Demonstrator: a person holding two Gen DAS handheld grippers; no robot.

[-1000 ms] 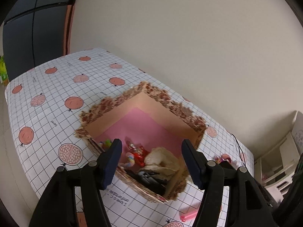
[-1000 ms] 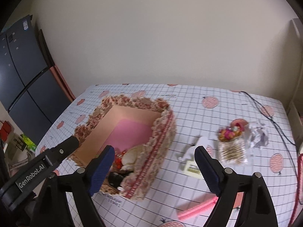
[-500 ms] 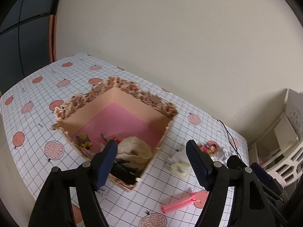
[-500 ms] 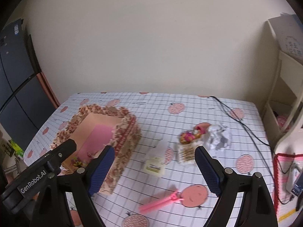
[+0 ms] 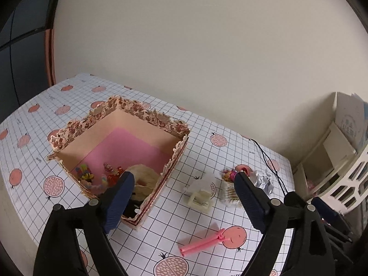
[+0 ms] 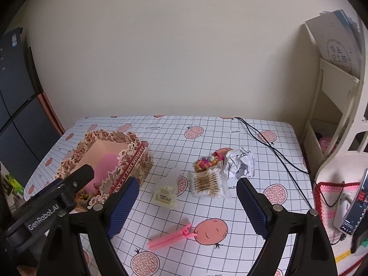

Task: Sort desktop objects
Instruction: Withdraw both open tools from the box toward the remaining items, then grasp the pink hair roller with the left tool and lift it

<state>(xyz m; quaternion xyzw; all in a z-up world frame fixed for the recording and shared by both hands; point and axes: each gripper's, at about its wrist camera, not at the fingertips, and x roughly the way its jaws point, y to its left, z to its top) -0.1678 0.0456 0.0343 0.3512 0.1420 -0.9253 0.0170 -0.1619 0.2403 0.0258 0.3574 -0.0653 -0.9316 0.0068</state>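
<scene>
The table (image 6: 230, 128), under a white grid cloth printed with pink fruit, carries everything. Largest on it is the floral paper box (image 5: 119, 119), open-topped with a pink floor; this box serves as the landmark. Inside the box, against its near wall, lie a cream fluffy item (image 5: 143, 177) and a scatter of small colourful trinkets (image 5: 86, 172); what the trinkets are is hard to make out.

To the right of the box, apart from it, lies a pack of cotton swabs (image 6: 208, 182), with a crumpled white paper (image 6: 240, 163) touching the pack on the side away from the box and a small colourful toy (image 6: 207, 162) at the pack's far edge. Between the box and the swabs sits a cream hair claw clip (image 6: 165, 197). Nearer the cameras than the box's right corner lies a pink hair clip (image 6: 171, 238), flat on the cloth.

The left gripper (image 5: 184, 200) hangs over the box's near right corner, its jaws opening with nothing between them. The right gripper (image 6: 187, 207) hovers right of the box above the clips, fingers spread wide and empty.
</scene>
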